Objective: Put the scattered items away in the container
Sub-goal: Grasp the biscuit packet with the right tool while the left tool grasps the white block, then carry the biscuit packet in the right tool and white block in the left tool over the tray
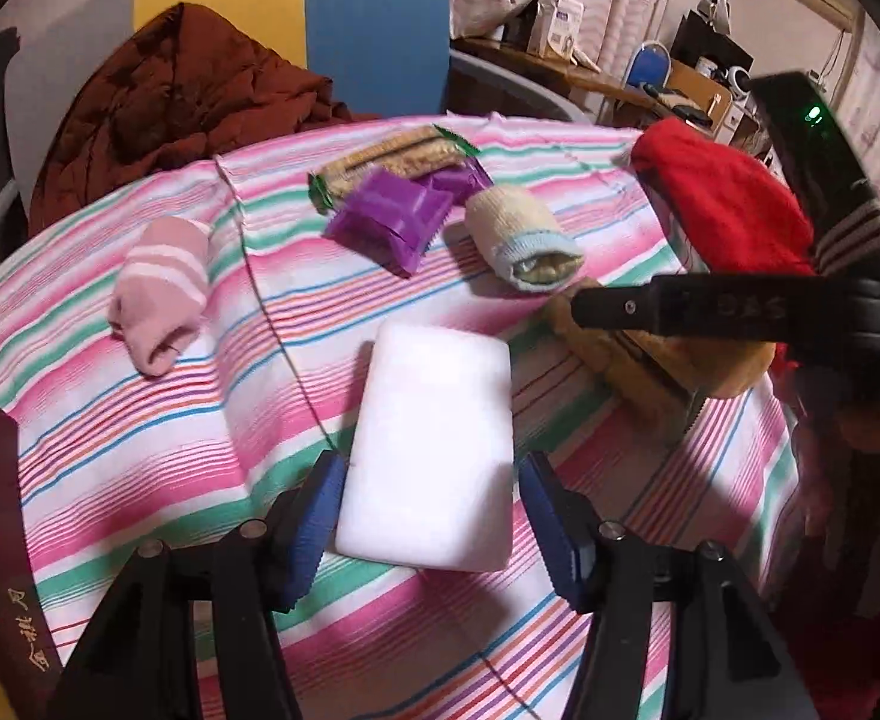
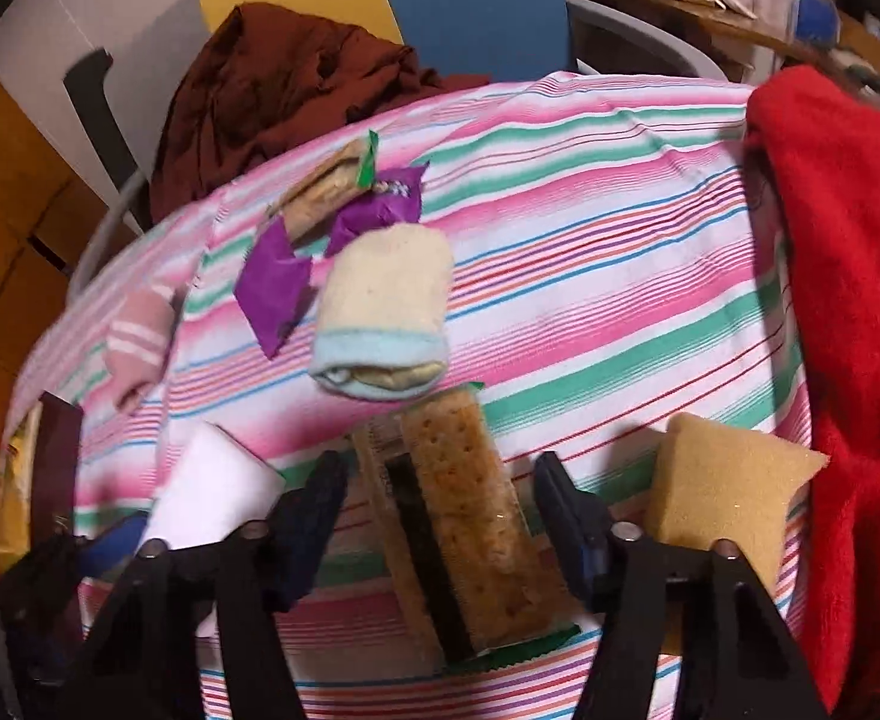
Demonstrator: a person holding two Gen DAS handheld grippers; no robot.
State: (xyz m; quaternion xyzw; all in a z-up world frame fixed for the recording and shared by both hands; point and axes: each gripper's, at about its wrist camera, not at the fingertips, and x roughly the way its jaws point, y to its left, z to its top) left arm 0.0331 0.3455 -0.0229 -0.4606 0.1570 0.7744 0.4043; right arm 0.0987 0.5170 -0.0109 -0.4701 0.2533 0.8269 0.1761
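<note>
white sponge (image 1: 428, 456) lies between the left gripper's (image 1: 431, 516) spread, down-tilted jaws.

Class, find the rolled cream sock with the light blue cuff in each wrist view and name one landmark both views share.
Left wrist: cream sock, upper centre-right, right of the purple packets.
Right wrist: cream sock, centre-left, just beyond the cracker packet.
Shared landmark: white block.

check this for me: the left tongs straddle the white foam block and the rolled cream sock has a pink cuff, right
Not quite. The left tongs do straddle the white foam block, but the rolled cream sock has a light blue cuff, clear in the right wrist view.
</note>
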